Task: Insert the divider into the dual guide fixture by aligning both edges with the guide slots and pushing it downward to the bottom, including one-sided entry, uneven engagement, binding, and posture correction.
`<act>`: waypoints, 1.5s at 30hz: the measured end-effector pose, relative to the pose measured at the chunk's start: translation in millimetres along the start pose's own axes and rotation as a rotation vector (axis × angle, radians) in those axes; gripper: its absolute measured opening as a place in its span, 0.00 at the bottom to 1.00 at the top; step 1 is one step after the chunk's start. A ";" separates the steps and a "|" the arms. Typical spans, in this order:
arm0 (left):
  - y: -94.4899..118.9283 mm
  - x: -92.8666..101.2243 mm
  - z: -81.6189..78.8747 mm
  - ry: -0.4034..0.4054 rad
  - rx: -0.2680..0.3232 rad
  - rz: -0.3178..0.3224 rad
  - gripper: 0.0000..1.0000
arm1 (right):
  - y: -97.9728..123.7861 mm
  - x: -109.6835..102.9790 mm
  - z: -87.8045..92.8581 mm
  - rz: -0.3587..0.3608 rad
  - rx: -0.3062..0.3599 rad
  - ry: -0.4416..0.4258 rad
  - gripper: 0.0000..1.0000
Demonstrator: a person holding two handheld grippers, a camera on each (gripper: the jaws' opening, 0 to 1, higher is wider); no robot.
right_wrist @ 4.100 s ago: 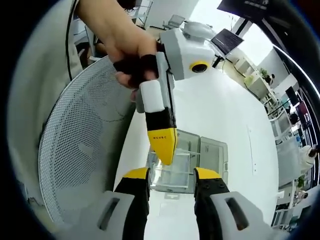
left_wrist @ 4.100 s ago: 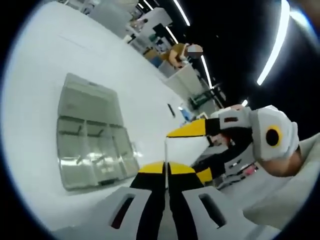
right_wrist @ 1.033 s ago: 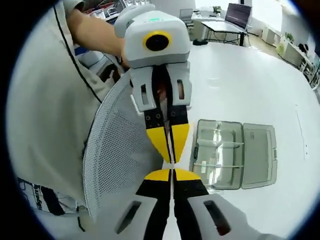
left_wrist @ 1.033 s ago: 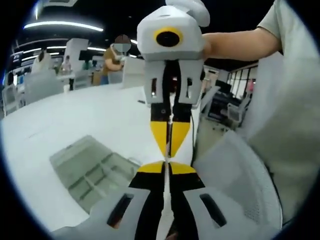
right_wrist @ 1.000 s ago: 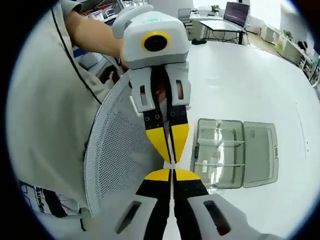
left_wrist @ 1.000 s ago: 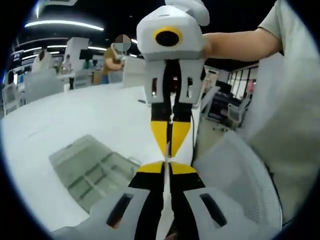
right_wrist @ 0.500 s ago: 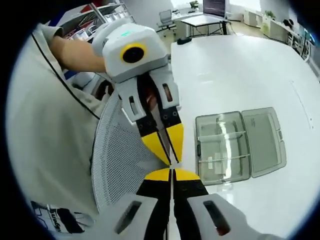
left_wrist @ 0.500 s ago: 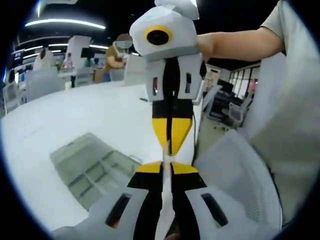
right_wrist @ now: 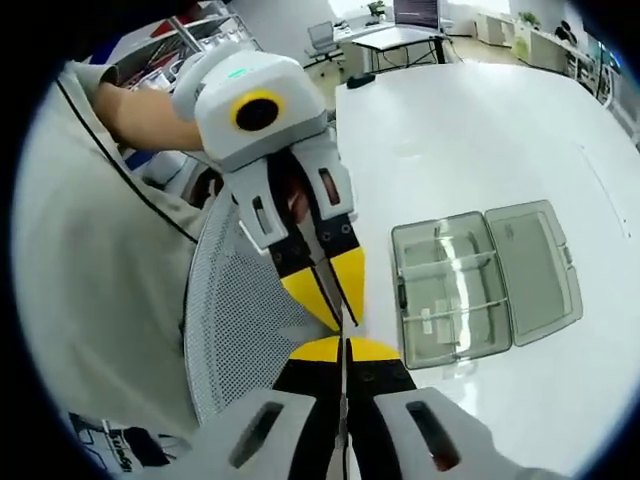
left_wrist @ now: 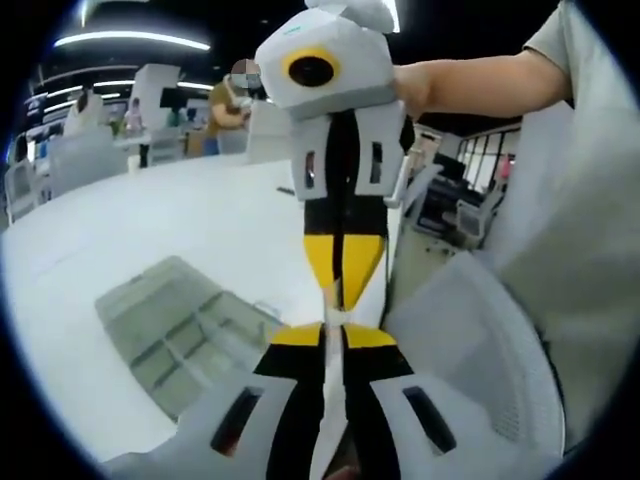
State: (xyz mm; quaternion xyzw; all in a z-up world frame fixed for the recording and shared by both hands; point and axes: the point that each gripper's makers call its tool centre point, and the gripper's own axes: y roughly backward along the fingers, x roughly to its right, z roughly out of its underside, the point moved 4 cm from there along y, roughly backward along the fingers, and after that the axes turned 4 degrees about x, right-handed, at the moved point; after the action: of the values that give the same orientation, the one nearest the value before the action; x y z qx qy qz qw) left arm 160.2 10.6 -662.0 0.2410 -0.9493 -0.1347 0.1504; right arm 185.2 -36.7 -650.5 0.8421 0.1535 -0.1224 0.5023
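both grippers, left gripper (left_wrist: 333,335) and right gripper (right_wrist: 344,347), pinch the thin divider (left_wrist: 331,300) tip to tip, jaws nearly closed. risk: it twists or slips before reaching the clear fixture (right_wrist: 470,285), well apart below.

Divider (left_wrist: 329,360): thin pale strip, seen edge-on between the shut jaws of the left tongs (left_wrist: 331,334); its face and full length are hidden. In the right gripper view its edge (right_wrist: 341,380) runs between the right tongs (right_wrist: 345,347), lower end cut off by the frame. Fixture (right_wrist: 480,285): clear walls, guide slots too small to tell. Near corner of the fixture (left_wrist: 185,330) hidden behind the left tongs' body. Far people across the surface (left_wrist: 120,230) blurred.
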 end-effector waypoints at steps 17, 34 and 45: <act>5.1 -18.0 -1.7 0.010 0.001 -0.094 0.13 | 4.5 14.5 -2.7 0.079 -0.049 0.067 0.00; 13.7 -22.4 -4.1 -0.024 -0.002 -0.145 0.31 | 5.9 44.3 -1.3 0.195 -0.135 0.124 0.00; 18.9 -27.2 -1.9 -0.023 -0.037 -0.219 0.49 | 2.3 58.9 0.0 0.245 -0.197 0.145 0.00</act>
State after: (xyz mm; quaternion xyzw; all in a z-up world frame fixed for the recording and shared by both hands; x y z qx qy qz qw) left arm 175.8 39.8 -660.1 0.3391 -0.9162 -0.1704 0.1283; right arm 240.5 -29.7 -669.9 0.8078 0.0969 0.0163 0.5812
